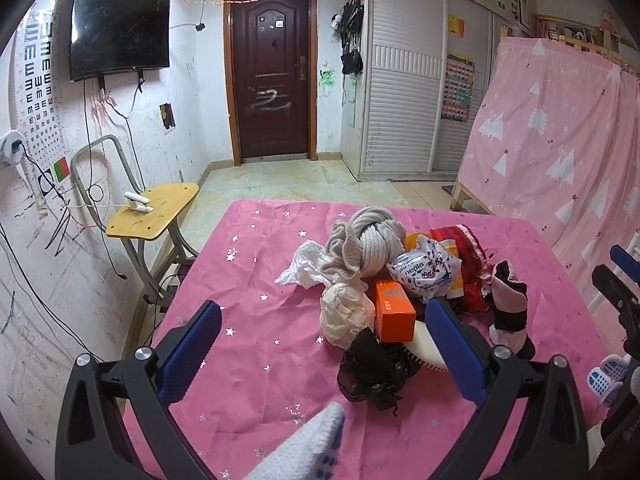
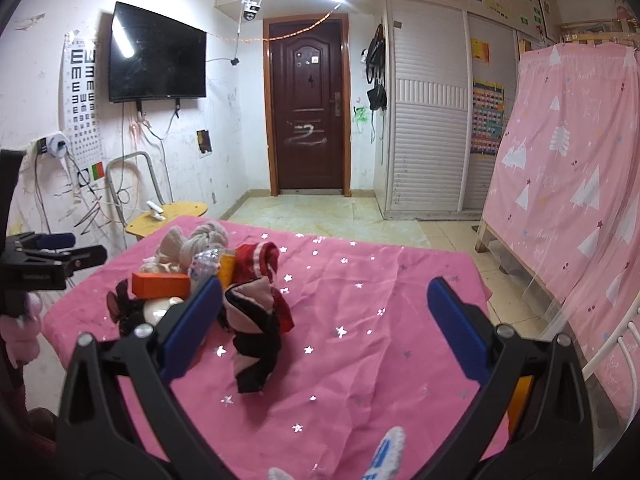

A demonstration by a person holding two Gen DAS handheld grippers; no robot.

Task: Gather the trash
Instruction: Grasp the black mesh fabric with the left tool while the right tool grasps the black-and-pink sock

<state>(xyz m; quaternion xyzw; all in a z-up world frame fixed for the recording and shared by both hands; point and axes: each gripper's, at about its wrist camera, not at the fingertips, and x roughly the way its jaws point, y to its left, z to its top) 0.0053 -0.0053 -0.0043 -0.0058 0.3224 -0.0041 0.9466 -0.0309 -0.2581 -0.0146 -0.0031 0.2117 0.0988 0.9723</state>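
Observation:
A heap lies on the pink starred cloth (image 1: pixel 256 364). It holds an orange box (image 1: pixel 394 314), a beige paper ball (image 1: pixel 346 316), white crumpled tissue (image 1: pixel 304 266), a printed tissue wrapper (image 1: pixel 426 270), a crumpled black bag (image 1: pixel 372 368), a grey knit bundle (image 1: pixel 366 242), red cloth (image 1: pixel 466 256) and a pink-and-black sock (image 1: pixel 510 308). My left gripper (image 1: pixel 324 320) is open, just short of the heap. My right gripper (image 2: pixel 326 300) is open beside the pink-and-black sock (image 2: pixel 256 332), with the orange box (image 2: pixel 160 284) further left.
A yellow chair (image 1: pixel 156 216) with a white device stands left of the table, by a cable-strewn wall. A pink curtained frame (image 2: pixel 568 184) rises on the right. Tiled floor leads to a dark door (image 1: pixel 272 76). Gloved fingers (image 1: pixel 304 448) show at the bottom edge.

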